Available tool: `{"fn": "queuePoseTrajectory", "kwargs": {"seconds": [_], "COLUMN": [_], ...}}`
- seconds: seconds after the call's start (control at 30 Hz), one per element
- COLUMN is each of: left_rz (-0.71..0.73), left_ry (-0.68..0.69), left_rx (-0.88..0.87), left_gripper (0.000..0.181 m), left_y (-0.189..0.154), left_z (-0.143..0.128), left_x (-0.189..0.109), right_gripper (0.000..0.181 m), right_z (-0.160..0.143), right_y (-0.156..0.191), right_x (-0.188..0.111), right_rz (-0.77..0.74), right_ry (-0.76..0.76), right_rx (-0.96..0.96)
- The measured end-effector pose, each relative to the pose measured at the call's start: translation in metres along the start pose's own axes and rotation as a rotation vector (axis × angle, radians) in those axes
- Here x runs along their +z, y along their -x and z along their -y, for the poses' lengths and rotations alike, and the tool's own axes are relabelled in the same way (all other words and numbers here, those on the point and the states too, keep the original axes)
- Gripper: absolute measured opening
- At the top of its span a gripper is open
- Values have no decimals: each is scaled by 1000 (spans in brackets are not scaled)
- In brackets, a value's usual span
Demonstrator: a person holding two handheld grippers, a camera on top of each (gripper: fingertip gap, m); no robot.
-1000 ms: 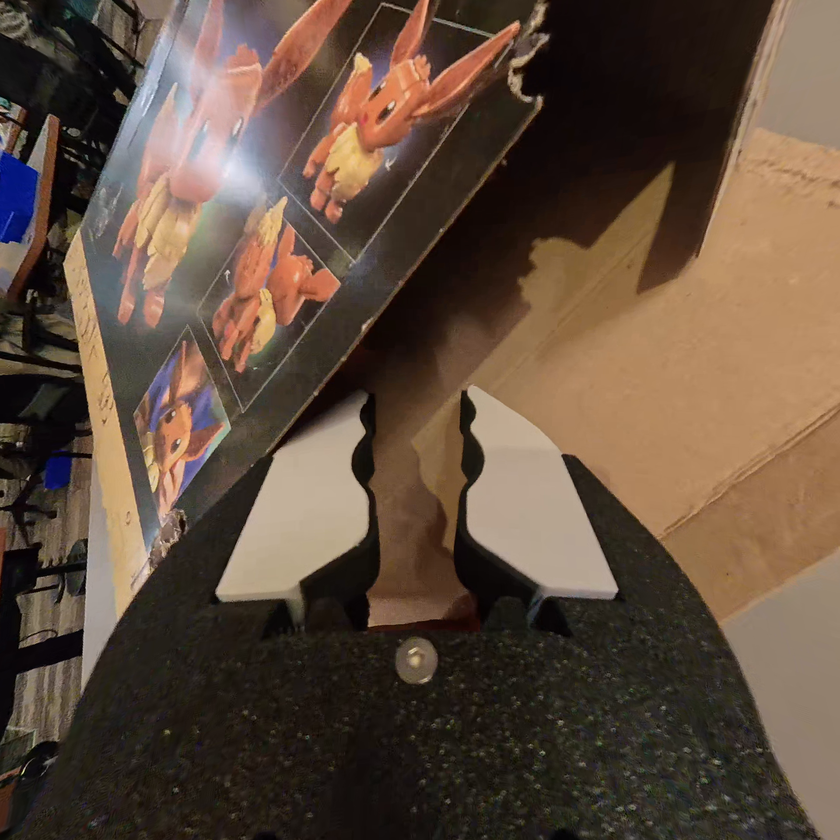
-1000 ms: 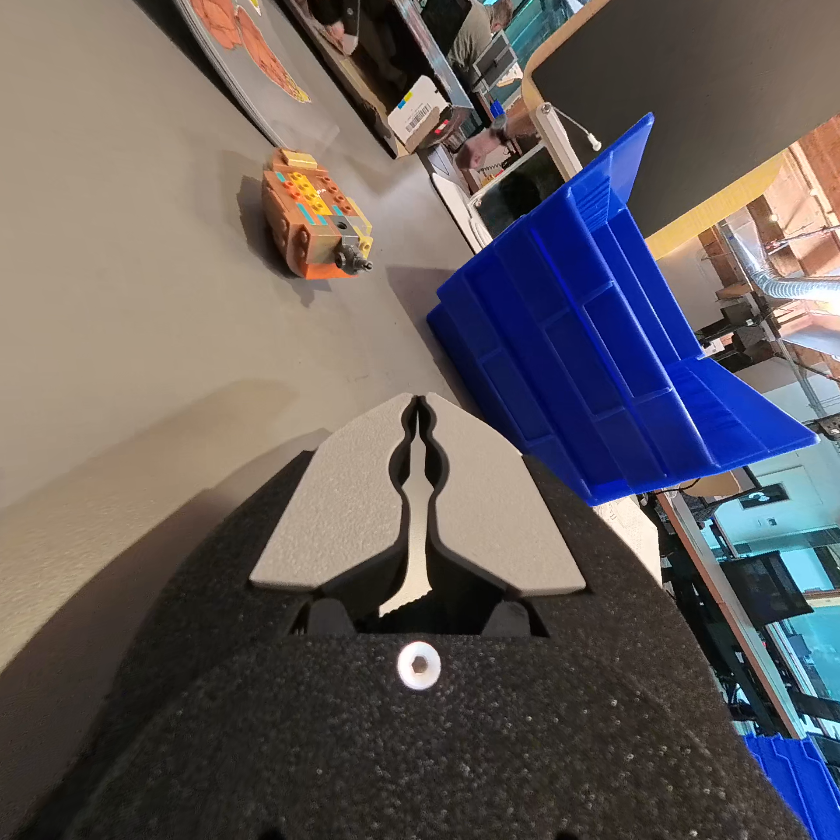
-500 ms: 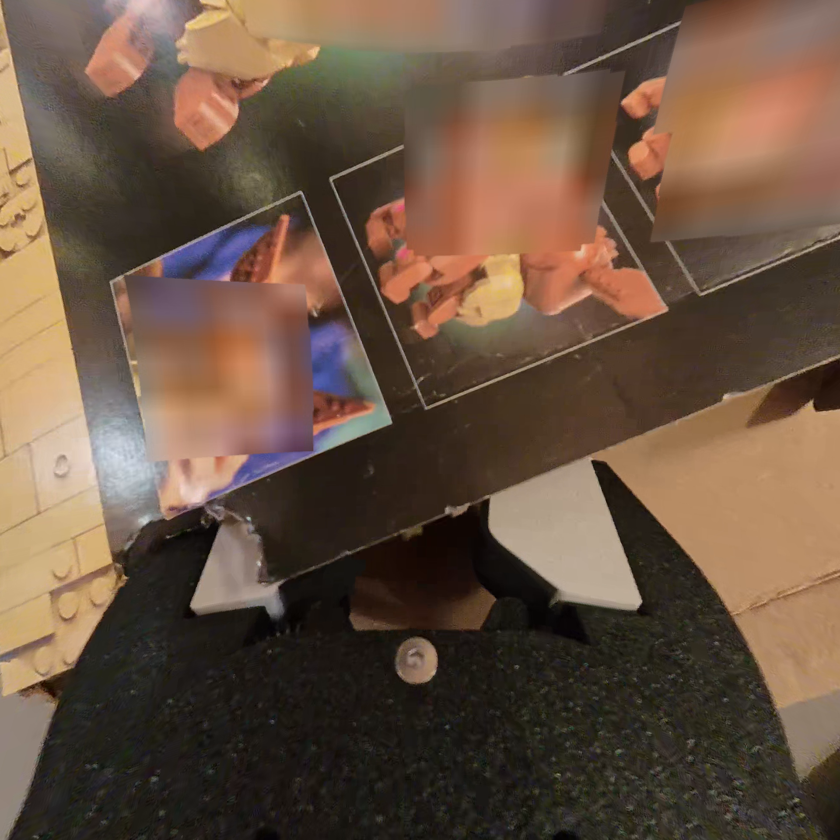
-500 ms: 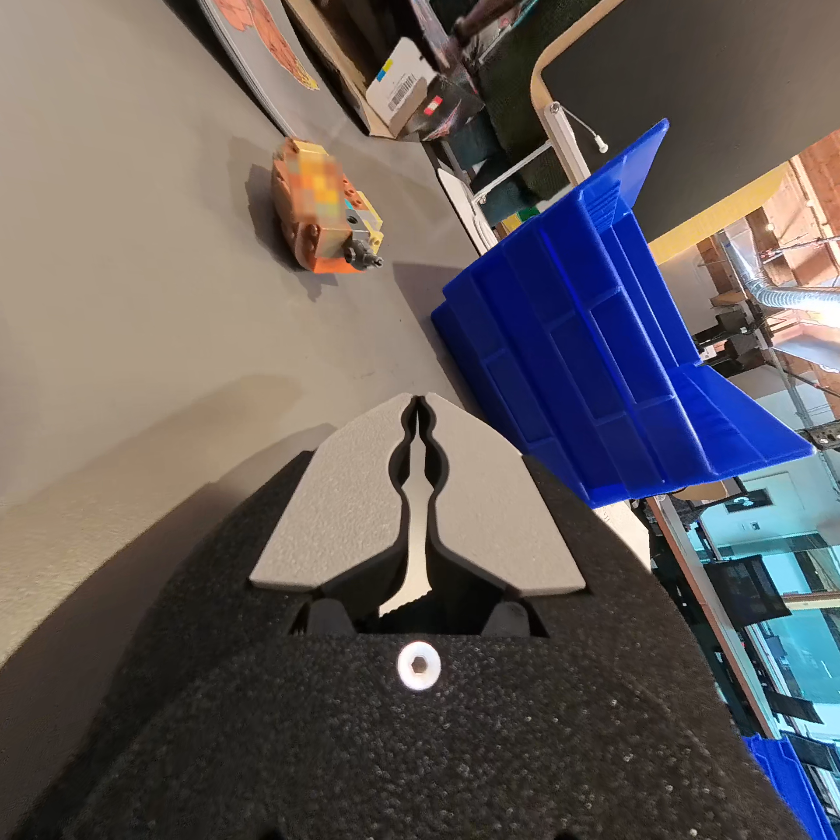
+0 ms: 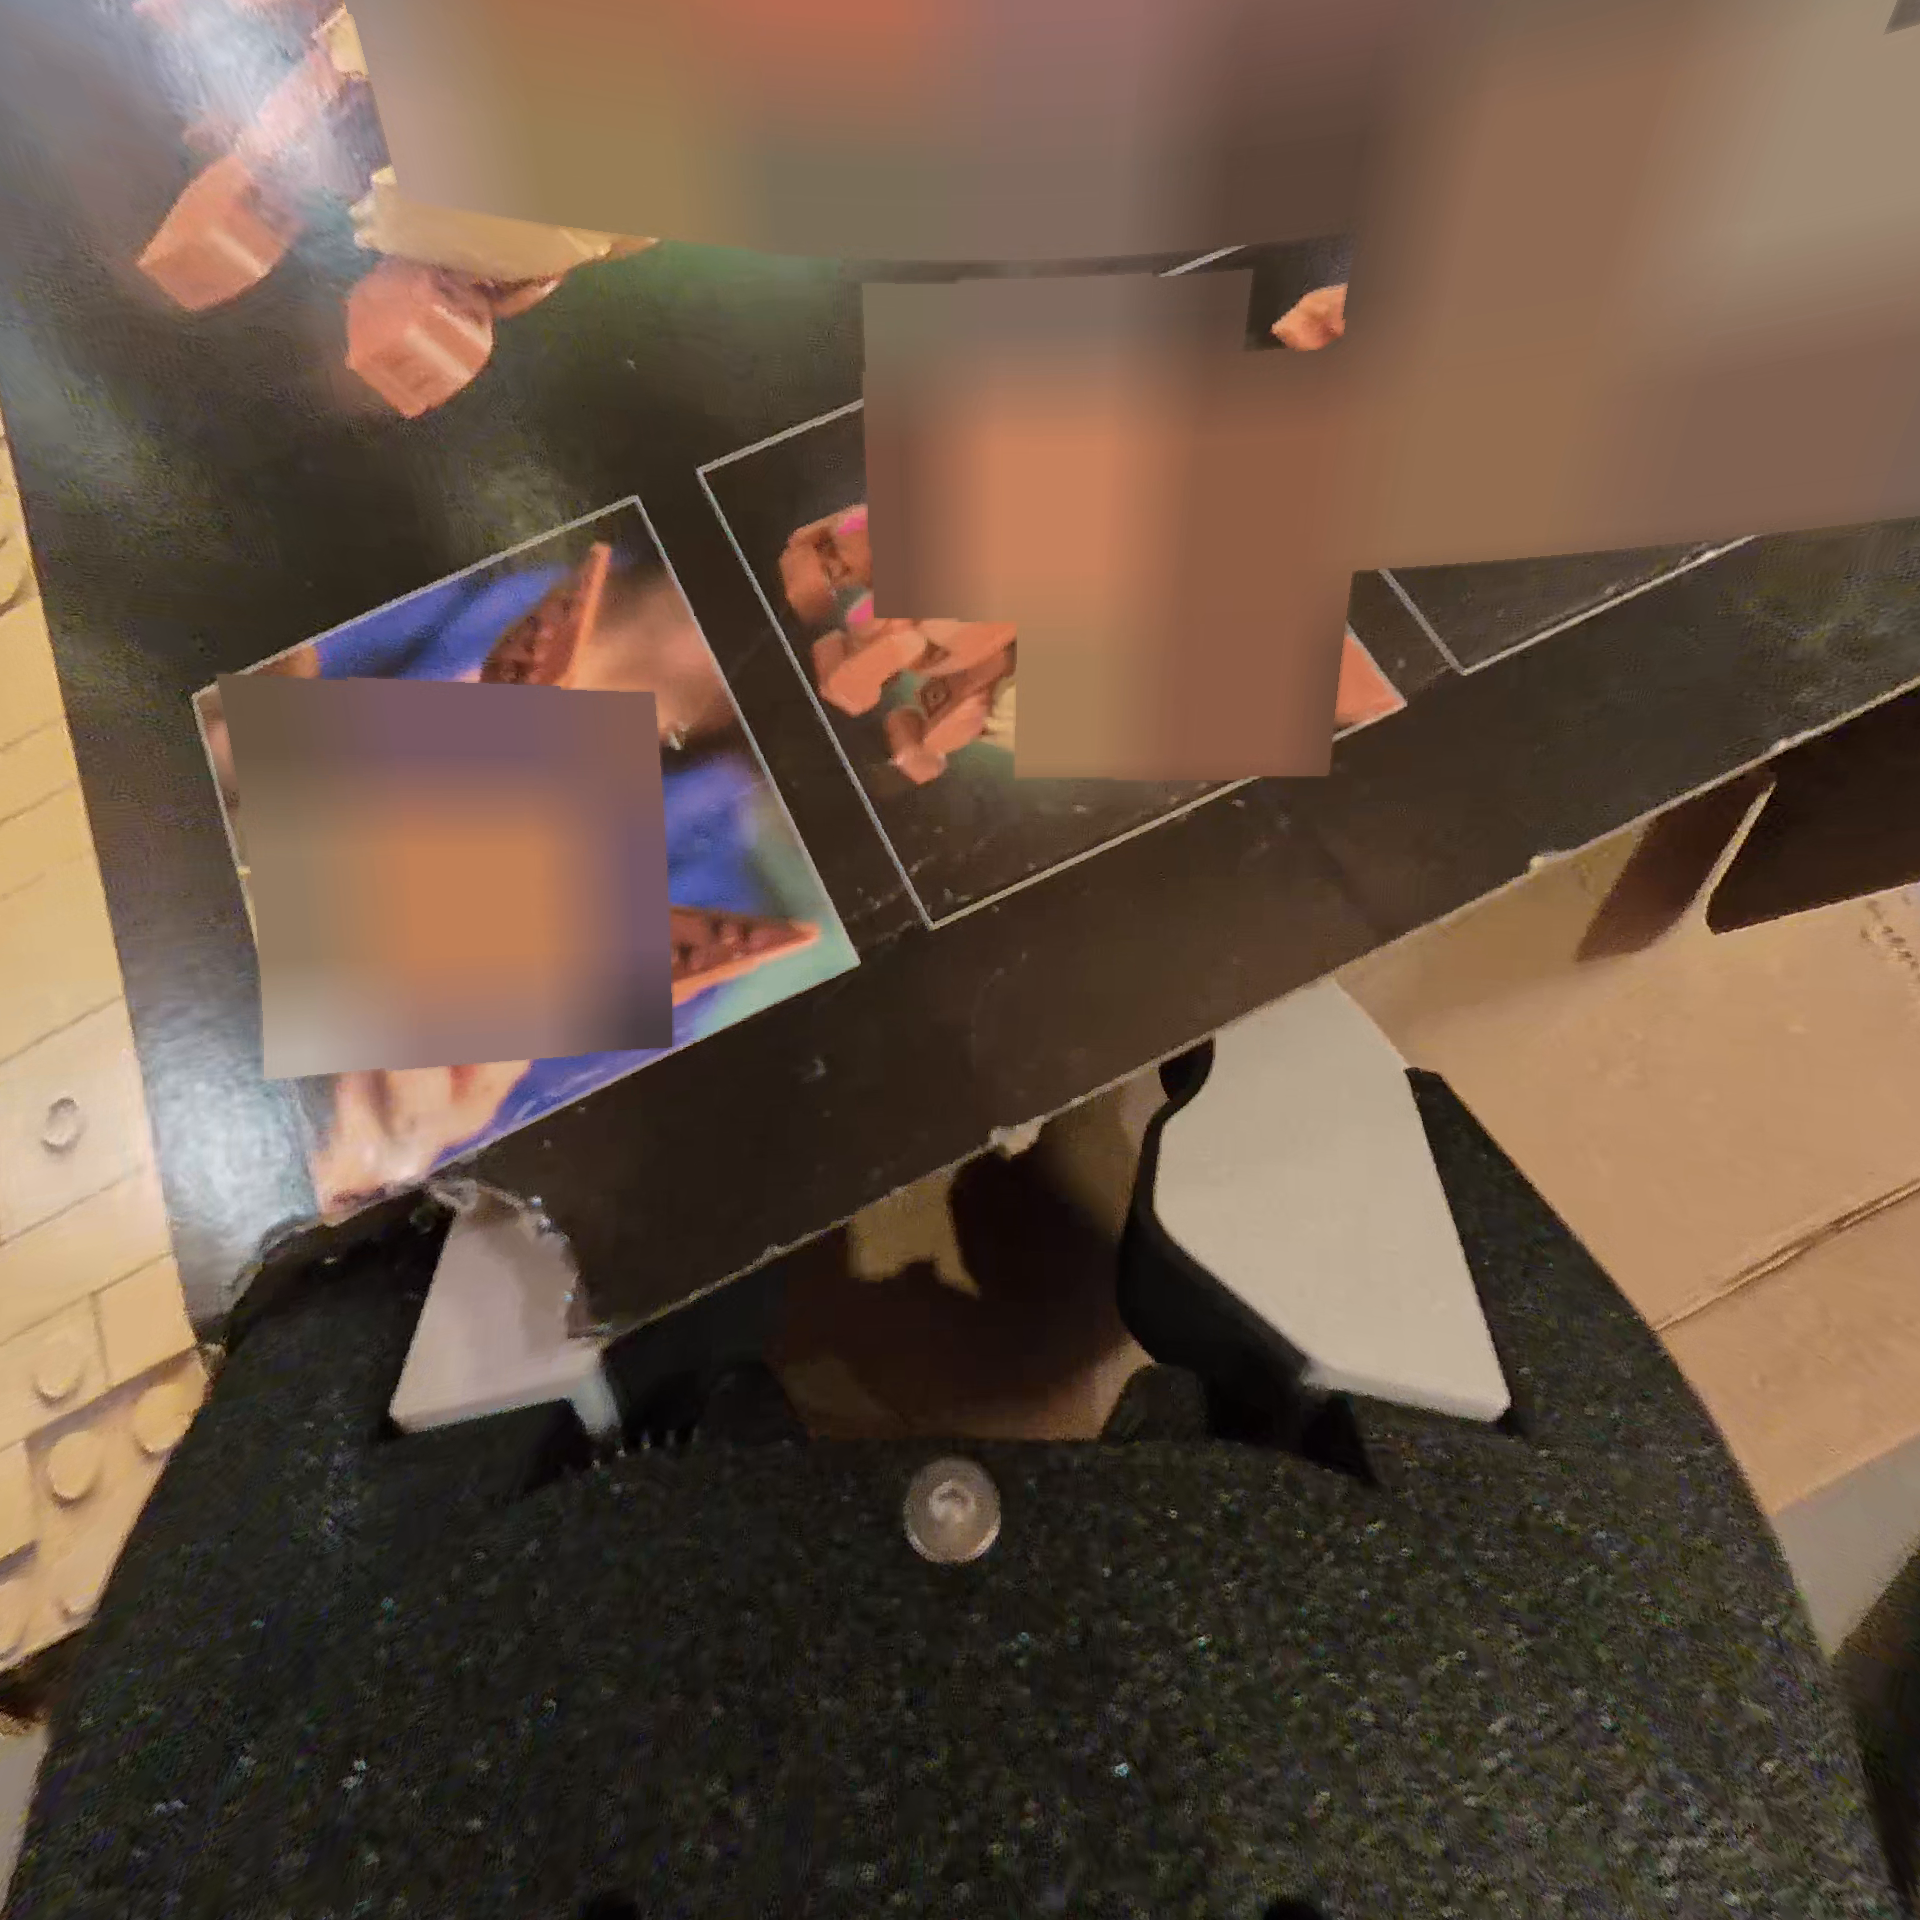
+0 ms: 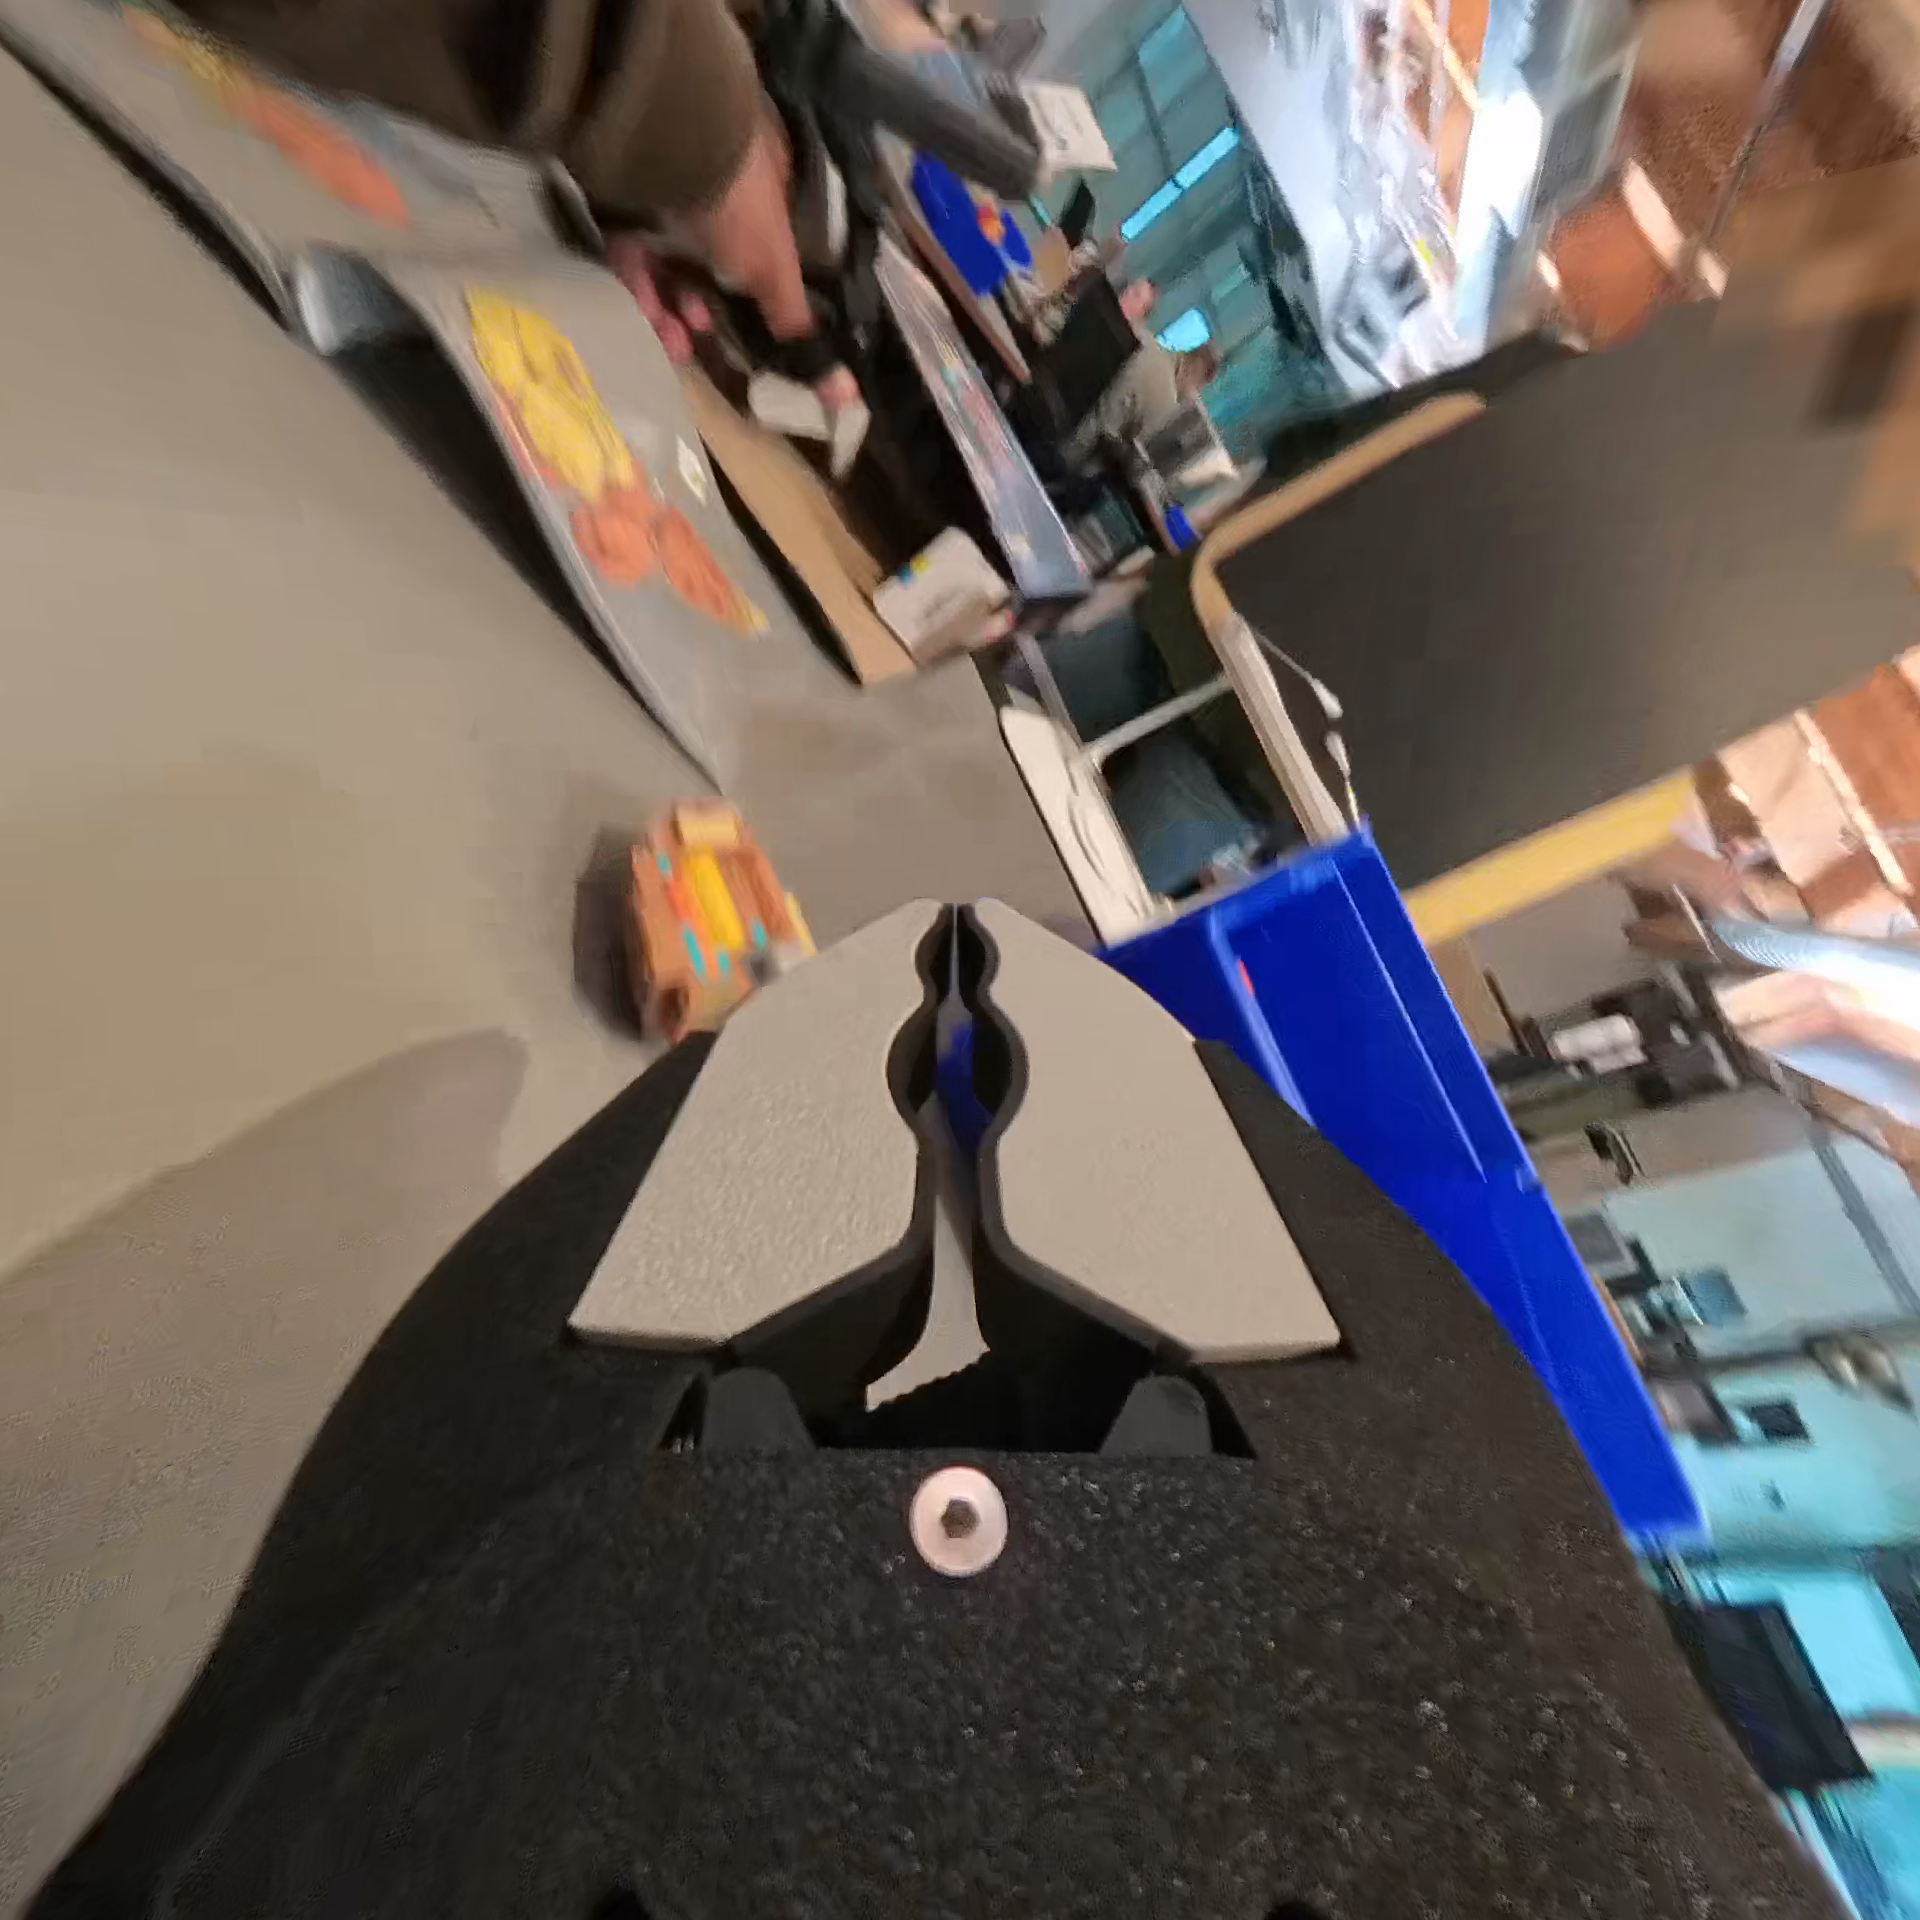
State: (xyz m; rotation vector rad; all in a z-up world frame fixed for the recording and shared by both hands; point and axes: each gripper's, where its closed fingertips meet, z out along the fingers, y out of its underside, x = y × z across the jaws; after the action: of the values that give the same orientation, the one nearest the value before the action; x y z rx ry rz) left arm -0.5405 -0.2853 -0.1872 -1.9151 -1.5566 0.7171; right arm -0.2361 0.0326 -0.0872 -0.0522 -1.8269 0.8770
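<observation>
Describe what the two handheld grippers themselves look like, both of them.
Both match. The left gripper and right gripper each have a rounded body of black speckled foam-like material with one silver screw in the middle. Two flat light-grey fingers stick forward, edged in black with wavy inner profiles. No cables or markings show. The person's far sleeve looks brown.

A grey bench point(image 6: 260, 727) is seen in the right wrist view. On it lie an orange brick-built model point(image 6: 707, 914), a flat printed sheet point(image 6: 582, 457) farther back, and a blue bin point(image 6: 1382, 1060) at the bench's right edge. The model is set near the bin, apart from it. An open cardboard box point(image 6: 800, 520) stands just beyond the sheet.
</observation>
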Motion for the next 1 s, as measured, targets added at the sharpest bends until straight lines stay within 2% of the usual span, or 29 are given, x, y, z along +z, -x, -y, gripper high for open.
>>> {"fn": "queuePoseTrajectory", "kwargs": {"seconds": [0.03,0.17,0.3,0.43,0.57,0.7,0.87,0.9,0.97,1.0], "left_rz": [-7,-51,-97,-130,-144,-131,-115,-116,-117,-113], "left_ry": [-3,-21,-42,-65,-81,-94,-90,-91,-92,-96], "left_rx": [3,8,18,34,45,60,88,90,97,102], "left_gripper": [79,80,82,83,84,83,84,84,84,84], "left_y": [-1,-7,-14,-21,-23,-21,-20,-20,-20,-20], "left_z": [0,-1,-4,-7,-8,-11,-13,-13,-14,-13], "left_x": [0,-4,-12,-19,-22,-23,-21,-21,-21,-21], "right_gripper": [1,0,0,1,14,24,28,26,2,1], "right_z": [17,83,115,121,100,78,60,59,59,60], "right_y": [1,8,7,-9,-1,12,6,5,2,-1], "right_x": [11,70,153,244,319,356,383,387,390,390], "right_rz": [38,120,88,-27,-35,-36,-65,-69,-84,-90], "right_ry": [-19,-122,-124,-99,-31,14,111,123,134,132], "right_rx": [-10,-91,-189,-246,-363,-577,-667,-681,-663,-644]}}
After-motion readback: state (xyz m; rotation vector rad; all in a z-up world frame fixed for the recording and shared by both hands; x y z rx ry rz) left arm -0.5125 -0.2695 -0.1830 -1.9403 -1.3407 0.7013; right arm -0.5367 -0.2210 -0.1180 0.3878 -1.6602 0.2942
